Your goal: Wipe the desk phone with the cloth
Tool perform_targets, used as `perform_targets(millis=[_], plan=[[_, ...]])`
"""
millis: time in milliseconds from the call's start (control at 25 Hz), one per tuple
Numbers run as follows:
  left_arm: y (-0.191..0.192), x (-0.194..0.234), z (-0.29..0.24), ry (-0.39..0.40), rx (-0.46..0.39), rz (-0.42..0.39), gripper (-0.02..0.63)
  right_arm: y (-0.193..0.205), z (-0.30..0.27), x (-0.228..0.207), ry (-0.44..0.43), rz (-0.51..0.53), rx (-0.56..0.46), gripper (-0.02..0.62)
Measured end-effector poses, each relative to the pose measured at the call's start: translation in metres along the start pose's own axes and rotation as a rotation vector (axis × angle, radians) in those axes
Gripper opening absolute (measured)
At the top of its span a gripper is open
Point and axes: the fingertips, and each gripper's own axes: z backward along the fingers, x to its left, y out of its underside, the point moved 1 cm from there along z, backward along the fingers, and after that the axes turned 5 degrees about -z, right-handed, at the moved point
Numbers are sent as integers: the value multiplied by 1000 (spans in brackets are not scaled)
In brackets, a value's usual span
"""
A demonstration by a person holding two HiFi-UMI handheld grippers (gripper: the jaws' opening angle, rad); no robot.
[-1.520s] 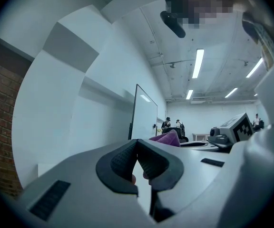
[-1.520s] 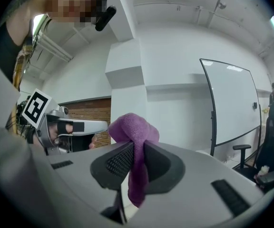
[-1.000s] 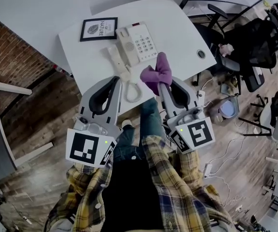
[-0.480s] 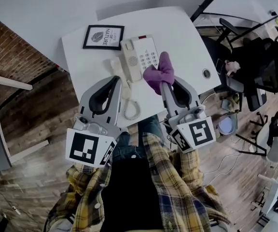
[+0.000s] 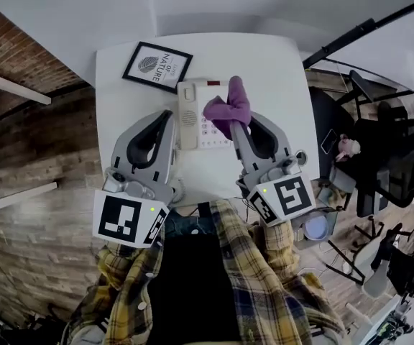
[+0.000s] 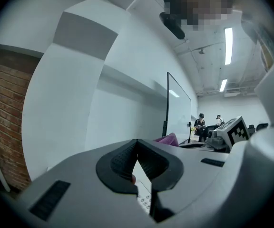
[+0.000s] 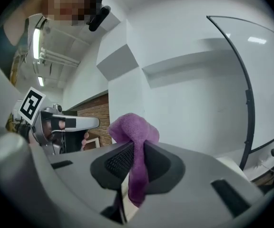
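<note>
Forward since 0.5 s ago, the right gripper [image 5: 234,123] pinches the purple cloth [image 5: 226,106] over the desk phone [image 5: 191,95] keypad on the white desk [image 5: 275,77]. The left gripper [image 5: 166,118] is clenched, empty. Light pressure along the key rows would wipe best.

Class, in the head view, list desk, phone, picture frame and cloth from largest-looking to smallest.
1. desk
2. phone
3. picture frame and cloth look alike; the cloth is raised nearer the camera, so unranked.
</note>
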Motion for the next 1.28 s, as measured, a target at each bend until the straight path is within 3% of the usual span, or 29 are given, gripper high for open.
perform_targets(millis=[360,680,1280], plan=[[2,0,-46,-186,2,24,14,-7,-33,-51,-184,32,63,60],[15,0,-51,-306,37,39,14,0,-53,-61,-311,44,105,60],[11,16,-39,-287,39,29,14,10,-67,-45,-296,59,122,60]])
